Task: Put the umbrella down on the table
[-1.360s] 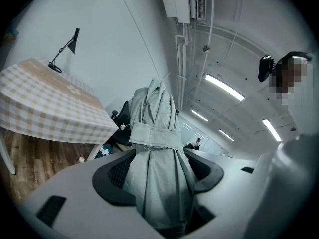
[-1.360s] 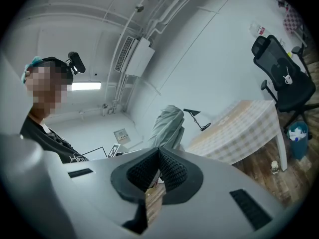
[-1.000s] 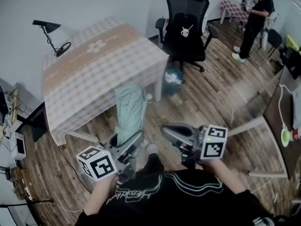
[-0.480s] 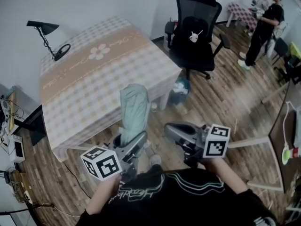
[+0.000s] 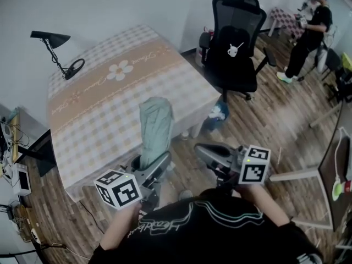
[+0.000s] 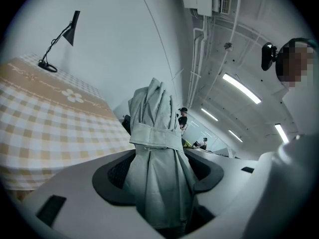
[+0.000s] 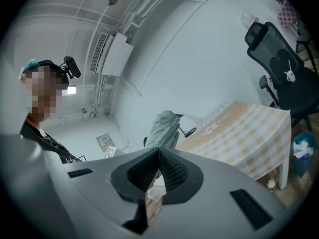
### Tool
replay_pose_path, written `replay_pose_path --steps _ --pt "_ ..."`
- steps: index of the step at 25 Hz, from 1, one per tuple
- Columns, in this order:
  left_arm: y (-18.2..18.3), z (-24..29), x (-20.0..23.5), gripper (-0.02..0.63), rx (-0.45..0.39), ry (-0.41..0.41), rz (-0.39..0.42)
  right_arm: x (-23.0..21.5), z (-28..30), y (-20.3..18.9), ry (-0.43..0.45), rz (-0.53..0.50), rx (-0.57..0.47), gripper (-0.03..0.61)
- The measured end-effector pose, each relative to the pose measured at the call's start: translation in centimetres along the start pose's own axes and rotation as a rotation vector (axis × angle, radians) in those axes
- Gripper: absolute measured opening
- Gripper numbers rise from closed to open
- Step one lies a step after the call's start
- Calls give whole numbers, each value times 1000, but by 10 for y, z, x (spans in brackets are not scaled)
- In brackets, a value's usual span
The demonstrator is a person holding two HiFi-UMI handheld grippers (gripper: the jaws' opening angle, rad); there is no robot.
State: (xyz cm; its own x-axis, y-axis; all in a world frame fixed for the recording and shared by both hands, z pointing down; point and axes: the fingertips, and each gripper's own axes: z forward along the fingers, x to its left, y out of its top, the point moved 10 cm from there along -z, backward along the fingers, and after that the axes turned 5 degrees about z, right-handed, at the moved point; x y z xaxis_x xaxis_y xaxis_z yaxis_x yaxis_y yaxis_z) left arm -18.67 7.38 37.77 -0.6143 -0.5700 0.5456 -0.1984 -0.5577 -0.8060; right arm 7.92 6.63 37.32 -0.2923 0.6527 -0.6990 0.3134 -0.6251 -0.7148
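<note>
The person holds the left gripper [image 5: 146, 165] low in front of the body. Its two jaws pinch a folded, pale green umbrella [image 5: 155, 126] near its bottom end. The umbrella stands up out of the jaws, almost straight, with its top pointing at the ceiling. In the left gripper view the dark pads [image 6: 115, 174] press on the cloth from both sides. A cloth strap [image 6: 155, 137] goes around the umbrella just above the jaws. The umbrella is not on the table [image 5: 104, 106]. It is up in the air, just in front of the table's near edge and over the wooden floor [image 5: 264, 120]. The table has a checked cloth with a flower on it. A black lamp [image 5: 55, 44] stands at its far corner. The right gripper [image 5: 202, 150] is just beside the left one, and the two do not touch. Its jaws are pressed together, and nothing is between them. The right gripper view shows the umbrella off to the side of these jaws, with the table behind it. A black office chair [image 5: 236, 43] stands past the table. Another person [image 5: 309, 21] stands far back in the room.
</note>
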Motion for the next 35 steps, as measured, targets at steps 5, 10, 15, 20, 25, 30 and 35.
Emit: replay_pose_path --steps 5,10,15,20,25,30,35 --pt "36 13 19 266 6 2 -26 -7 24 33 -17 15 15 12" --pt "40 26 16 266 -5 3 2 -16 21 42 8 -4 11 12" --pt "64 42 31 266 -5 25 1 -36 36 69 21 7 20 12" --pt "90 73 53 266 12 52 -15 -69 51 102 21 37 30 12" --pt "100 91 69 266 23 82 15 -93 61 116 28 46 32 12" --pt "120 130 92 265 39 111 6 -133 72 145 34 71 46 12" --pt "133 159 111 266 57 132 14 -166 79 162 24 91 50 12"
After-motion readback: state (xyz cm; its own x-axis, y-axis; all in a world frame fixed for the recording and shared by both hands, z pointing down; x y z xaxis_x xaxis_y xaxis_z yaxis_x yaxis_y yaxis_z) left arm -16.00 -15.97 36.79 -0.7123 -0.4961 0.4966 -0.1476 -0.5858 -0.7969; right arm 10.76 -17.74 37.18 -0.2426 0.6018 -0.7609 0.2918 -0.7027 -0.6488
